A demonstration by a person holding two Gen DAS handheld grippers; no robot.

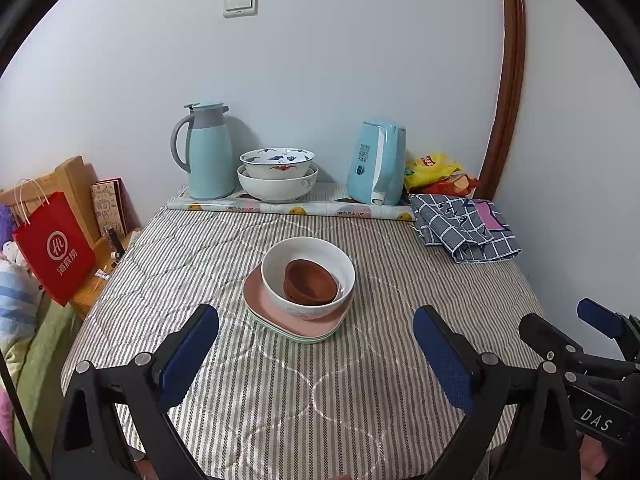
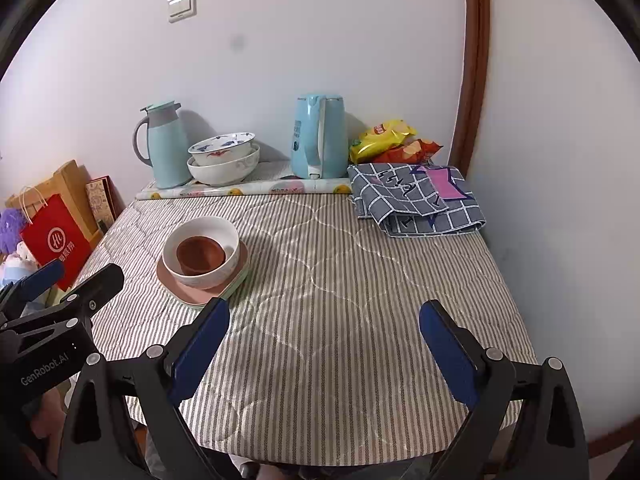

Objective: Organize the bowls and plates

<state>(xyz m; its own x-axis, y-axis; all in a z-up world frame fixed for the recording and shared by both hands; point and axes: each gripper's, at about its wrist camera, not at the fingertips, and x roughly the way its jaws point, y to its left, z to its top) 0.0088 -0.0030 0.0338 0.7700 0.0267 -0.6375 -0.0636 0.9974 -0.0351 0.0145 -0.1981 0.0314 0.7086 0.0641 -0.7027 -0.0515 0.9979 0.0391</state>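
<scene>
Both grippers hang wide open over the near edge of the striped quilted desk [image 2: 340,280], holding nothing: left gripper [image 1: 316,350], right gripper [image 2: 326,344]. The brown bowl [image 1: 310,282] sits inside the white bowl [image 1: 308,272] atop stacked pink and green plates [image 1: 294,320], mid-desk. Bare cloth spreads right toward the folded checked cloth [image 2: 416,198].

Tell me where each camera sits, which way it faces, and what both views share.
Left wrist: sits on the left claw, looking forward over the striped table at the dish stack, white bowl centered ahead; its own open blue-padded fingers show, with the right claw at the right edge.
Right wrist: sits on the right claw, facing the same wall, mostly bare tabletop ahead; its open fingers show, with the left claw at the left edge.
Shared: the dish stack, thermos, kettle and checked cloth.
</scene>
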